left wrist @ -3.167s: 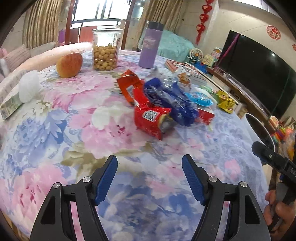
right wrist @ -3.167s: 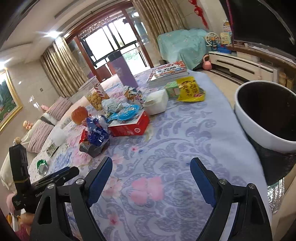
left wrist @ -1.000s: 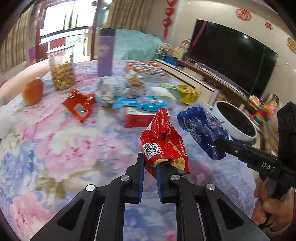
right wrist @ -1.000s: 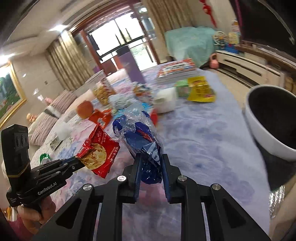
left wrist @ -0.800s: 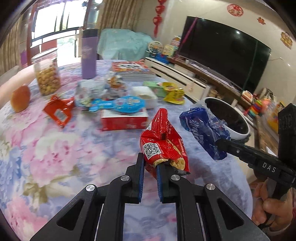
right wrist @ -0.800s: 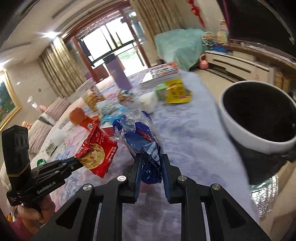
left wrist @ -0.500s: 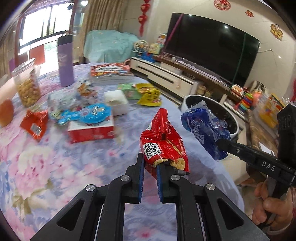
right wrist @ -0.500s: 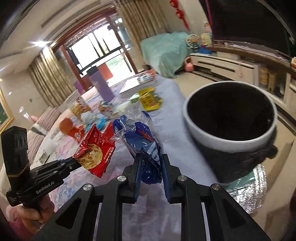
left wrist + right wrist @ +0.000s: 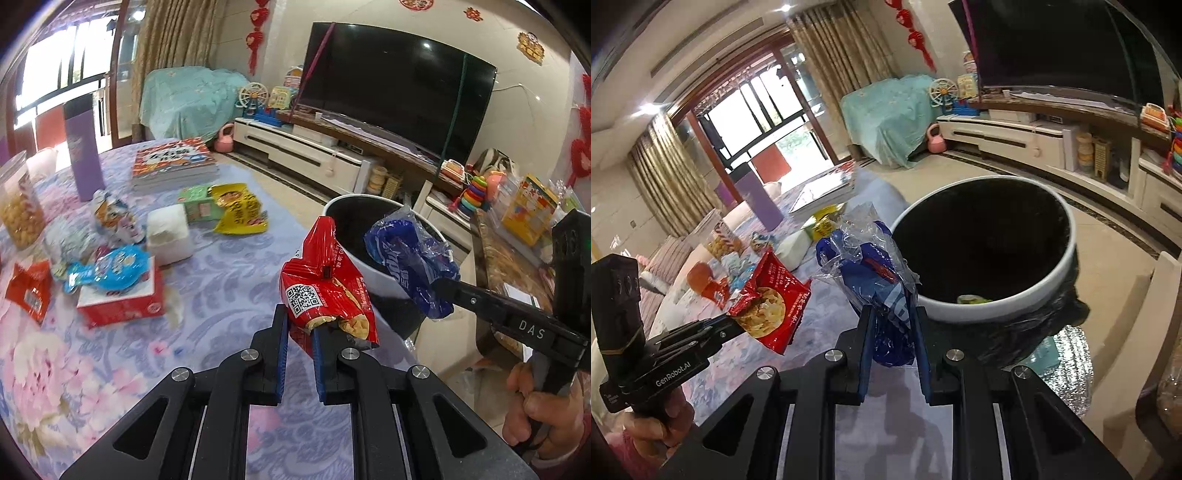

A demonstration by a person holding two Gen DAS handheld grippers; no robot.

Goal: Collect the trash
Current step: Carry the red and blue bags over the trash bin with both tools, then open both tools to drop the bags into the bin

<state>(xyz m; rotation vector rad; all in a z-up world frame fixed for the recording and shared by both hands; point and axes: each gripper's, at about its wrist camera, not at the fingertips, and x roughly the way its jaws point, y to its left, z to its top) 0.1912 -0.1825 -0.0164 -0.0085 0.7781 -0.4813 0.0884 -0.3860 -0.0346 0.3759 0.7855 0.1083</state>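
Left tongs: I see my left gripper [image 9: 298, 334] clamped on the lower end of the red snack bag [image 9: 325, 291], which stands up out of the jaws.
Right tongs: my right gripper [image 9: 892, 332] is clamped on the blue wrapper [image 9: 875, 273], its clear crinkled top sticking out above the pads.
Where the trash is: both pieces hang in the air past the table's [image 9: 221, 280] right edge, near the rim of the bin [image 9: 997, 314]; the blue one is just beside the rim, the red one further toward the table.
Bin: lined in black, open, with a greenish scrap at the bottom.
How they handle: I judge both very light, thin and crackly, soft enough to fold in the grip and slick enough to slide out if pinched on one layer.
Where to hold: I would keep the bite on the bunched or sealed end.
Left on the table: a yellow packet [image 9: 236, 208], a light blue wrapper [image 9: 110, 269] on a red box [image 9: 118, 306], more toward the far left corner.
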